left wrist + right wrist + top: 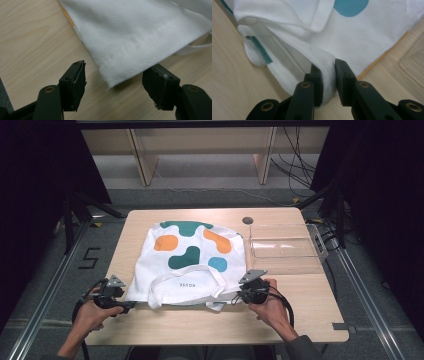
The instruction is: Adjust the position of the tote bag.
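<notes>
1. The white bag [187, 262], printed with green, orange and blue blobs, lies flat on the tabletop [165, 325], its open mouth and handles toward the person.
2. Its near left corner [110, 83] sits between the wide-open jaws of the left tongs [113, 83], untouched.
3. The right tongs [328, 80] have their jaws nearly closed around the right mouth edge [325, 67], seemingly pinching it.
4. A clear tray [285, 245] lies just right of the bag, empty as far as I can see.
</notes>
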The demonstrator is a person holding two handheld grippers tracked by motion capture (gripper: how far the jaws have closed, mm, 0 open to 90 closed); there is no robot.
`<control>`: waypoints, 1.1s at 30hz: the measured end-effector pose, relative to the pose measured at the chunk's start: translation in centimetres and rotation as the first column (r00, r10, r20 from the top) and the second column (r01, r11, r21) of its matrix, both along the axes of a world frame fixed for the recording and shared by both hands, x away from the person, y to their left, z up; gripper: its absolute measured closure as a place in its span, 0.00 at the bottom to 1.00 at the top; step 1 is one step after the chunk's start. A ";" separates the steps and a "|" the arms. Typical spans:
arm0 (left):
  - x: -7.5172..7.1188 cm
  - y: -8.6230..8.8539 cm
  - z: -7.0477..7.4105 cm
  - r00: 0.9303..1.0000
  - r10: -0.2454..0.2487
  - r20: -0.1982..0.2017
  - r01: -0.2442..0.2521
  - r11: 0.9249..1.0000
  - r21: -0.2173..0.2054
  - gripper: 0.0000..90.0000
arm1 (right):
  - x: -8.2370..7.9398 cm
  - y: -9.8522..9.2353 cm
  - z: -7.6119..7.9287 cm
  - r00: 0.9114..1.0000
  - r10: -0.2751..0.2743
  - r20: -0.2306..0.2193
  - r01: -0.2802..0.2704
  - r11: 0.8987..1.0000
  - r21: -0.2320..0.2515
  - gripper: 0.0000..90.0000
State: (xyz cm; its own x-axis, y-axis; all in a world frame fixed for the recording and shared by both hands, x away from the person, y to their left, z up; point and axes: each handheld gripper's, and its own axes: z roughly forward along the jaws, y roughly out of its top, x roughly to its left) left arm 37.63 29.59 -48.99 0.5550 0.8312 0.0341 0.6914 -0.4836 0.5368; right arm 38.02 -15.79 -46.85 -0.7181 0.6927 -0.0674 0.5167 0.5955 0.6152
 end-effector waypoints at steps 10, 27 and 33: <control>1.1 0.1 1.0 0.994 0.051 0.094 -0.039 0.991 -0.128 0.48 | 0.4 -0.4 -0.1 1.000 0.021 0.005 -0.021 1.000 -0.005 0.87; 2.1 -0.3 0.9 0.997 -0.014 0.071 0.019 0.997 -0.076 0.85 | 1.2 -0.5 -0.7 1.000 0.024 0.007 -0.023 0.999 -0.035 0.92; 1.2 -0.6 1.3 0.996 -0.080 0.031 0.081 0.996 -0.037 0.86 | 1.4 -0.5 -0.8 1.000 0.022 0.006 -0.022 0.998 -0.054 0.90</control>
State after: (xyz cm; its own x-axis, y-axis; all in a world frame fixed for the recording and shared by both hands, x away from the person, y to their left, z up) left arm 38.80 28.95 -47.68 0.6195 0.7847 0.0202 0.6346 -0.5158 0.5755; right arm 39.41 -16.32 -47.68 -0.7326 0.6719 -0.1090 0.4990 0.6390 0.5854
